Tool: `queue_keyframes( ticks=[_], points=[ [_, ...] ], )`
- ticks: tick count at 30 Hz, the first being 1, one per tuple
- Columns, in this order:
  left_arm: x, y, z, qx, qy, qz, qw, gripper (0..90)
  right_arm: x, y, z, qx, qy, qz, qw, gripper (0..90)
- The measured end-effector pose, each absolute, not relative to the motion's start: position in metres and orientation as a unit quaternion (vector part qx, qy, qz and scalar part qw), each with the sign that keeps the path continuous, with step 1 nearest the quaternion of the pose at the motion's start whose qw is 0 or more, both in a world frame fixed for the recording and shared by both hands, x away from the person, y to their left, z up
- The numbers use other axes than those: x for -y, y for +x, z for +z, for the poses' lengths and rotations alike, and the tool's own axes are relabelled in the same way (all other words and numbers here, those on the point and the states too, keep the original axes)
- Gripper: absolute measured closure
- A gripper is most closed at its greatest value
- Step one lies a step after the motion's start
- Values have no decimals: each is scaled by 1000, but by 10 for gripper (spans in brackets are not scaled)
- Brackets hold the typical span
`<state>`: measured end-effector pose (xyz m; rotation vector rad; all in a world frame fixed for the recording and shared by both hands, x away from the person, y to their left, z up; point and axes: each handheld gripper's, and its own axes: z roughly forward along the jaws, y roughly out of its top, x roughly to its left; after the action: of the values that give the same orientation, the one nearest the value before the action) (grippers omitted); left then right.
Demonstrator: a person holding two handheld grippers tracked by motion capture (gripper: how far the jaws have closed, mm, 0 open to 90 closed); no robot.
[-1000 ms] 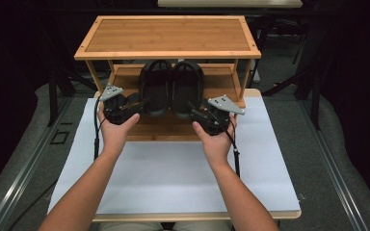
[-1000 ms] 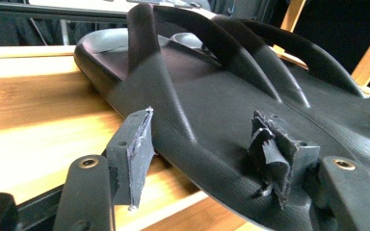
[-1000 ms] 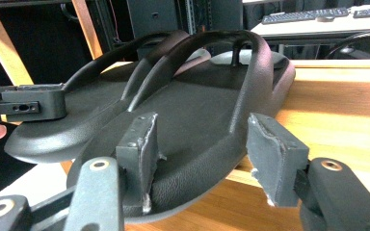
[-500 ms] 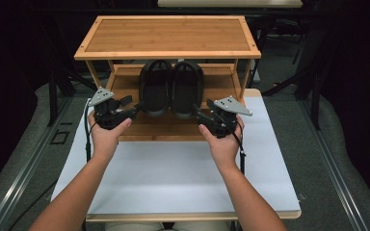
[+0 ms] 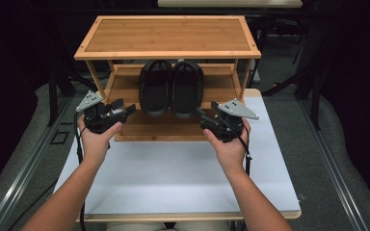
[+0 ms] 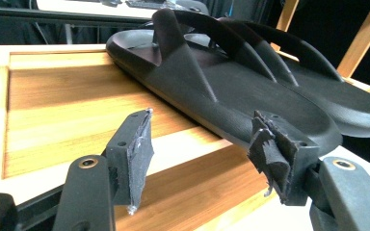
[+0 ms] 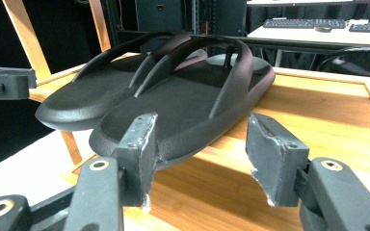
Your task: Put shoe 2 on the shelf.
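Left gripper (image 5: 120, 109): held at the near left corner of the bamboo shoe rack (image 5: 167, 36), jaws apart and empty, aimed at the left flip-flop's heel. Pair of black flip-flops (image 5: 171, 87): side by side and touching on the rack's lower shelf (image 5: 125, 86), heels toward the person, on the white surface (image 5: 173, 178). Right gripper (image 5: 205, 120): at the near right, jaws apart and empty, just short of the right flip-flop's heel.

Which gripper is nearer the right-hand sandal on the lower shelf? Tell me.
Right. The right gripper sits open just off the right-hand sandal heel; the left gripper is beyond the left sandal.
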<state>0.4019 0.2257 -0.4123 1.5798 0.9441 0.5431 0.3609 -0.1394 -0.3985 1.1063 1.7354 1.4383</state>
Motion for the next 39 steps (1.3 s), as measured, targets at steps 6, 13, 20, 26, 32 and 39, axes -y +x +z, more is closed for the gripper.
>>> queue_keyframes(
  ticks=[6, 13, 20, 26, 32, 39],
  points=[
    [-230, 391, -410, -393, 674, 227, 583, 397, 145, 355, -398, -661, 417, 539, 314, 449],
    [-239, 377, -414, -386, 676, 229, 584, 393, 160, 344, -401, -670, 415, 518, 334, 445],
    [-252, 358, -415, -381, 676, 239, 584, 393, 174, 325, -405, -666, 416, 517, 341, 438],
    [-260, 335, -422, -370, 678, 249, 584, 391, 183, 305, -413, -653, 420, 527, 347, 432],
    [-265, 315, -449, -368, 696, 244, 566, 387, 187, 285, -434, -653, 424, 514, 360, 430],
    [-270, 300, -484, -382, 717, 233, 535, 381, 196, 266, -466, -658, 438, 498, 356, 428]
  ],
)
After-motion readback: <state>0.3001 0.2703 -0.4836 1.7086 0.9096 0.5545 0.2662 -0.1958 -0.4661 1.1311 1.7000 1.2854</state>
